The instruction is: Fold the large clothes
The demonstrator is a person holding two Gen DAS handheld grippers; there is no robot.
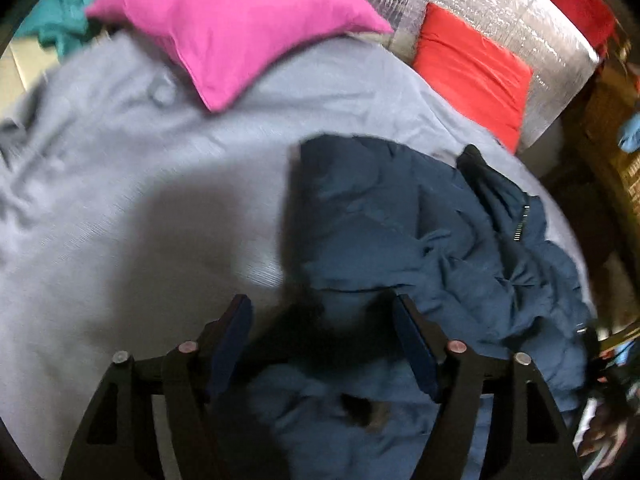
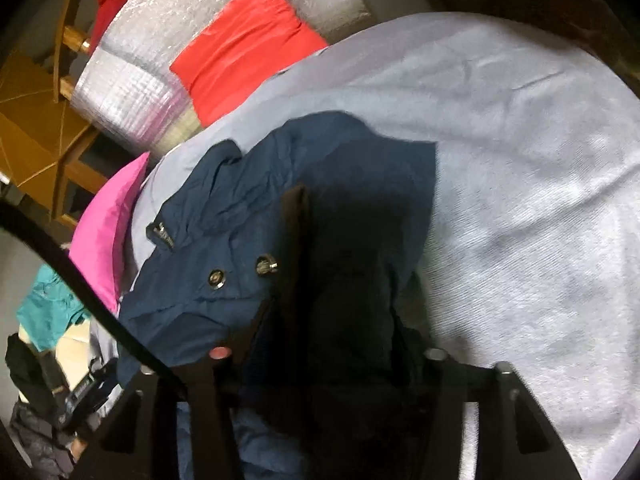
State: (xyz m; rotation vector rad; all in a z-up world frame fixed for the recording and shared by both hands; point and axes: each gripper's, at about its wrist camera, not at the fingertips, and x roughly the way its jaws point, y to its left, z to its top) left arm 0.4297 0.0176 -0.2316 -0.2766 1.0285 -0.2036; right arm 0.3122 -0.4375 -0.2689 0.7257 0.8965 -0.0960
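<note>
across the pale blue bed sheet [image 1: 120, 200] lies a dark blue padded jacket [image 1: 400, 220], bunched and creased, with a pink pillow [image 1: 224, 28] near its far side and a red pillow [image 1: 472, 72] against a silver roll [image 1: 500, 20] beyond. a heap of teal cloth [image 1: 64, 20] sits off the edge of the bed.

the jacket looks soft, puffy and fairly light for its bulk; its smooth shell will probably slip and spring back out of a fold, so it is best taken at a firm edge: a hem, the collar, or the strip with the zip [image 1: 520, 228] and the metal snaps [image 2: 218, 278], not the loose padding.

the left gripper [image 1: 322, 312] hangs over the near part of the jacket with its jaws spread about halfway. nothing is pinched between them; the fabric lies below and the dark pads do not seem to touch it, though blur makes that uncertain.

the right gripper [image 2: 340, 264] is sunk in shadow over the jacket's middle. one dark finger shows against the fabric, and folds of jacket seem to lie between the jaws, but whether they are pressed on the cloth or loose around it i cannot tell.
</note>
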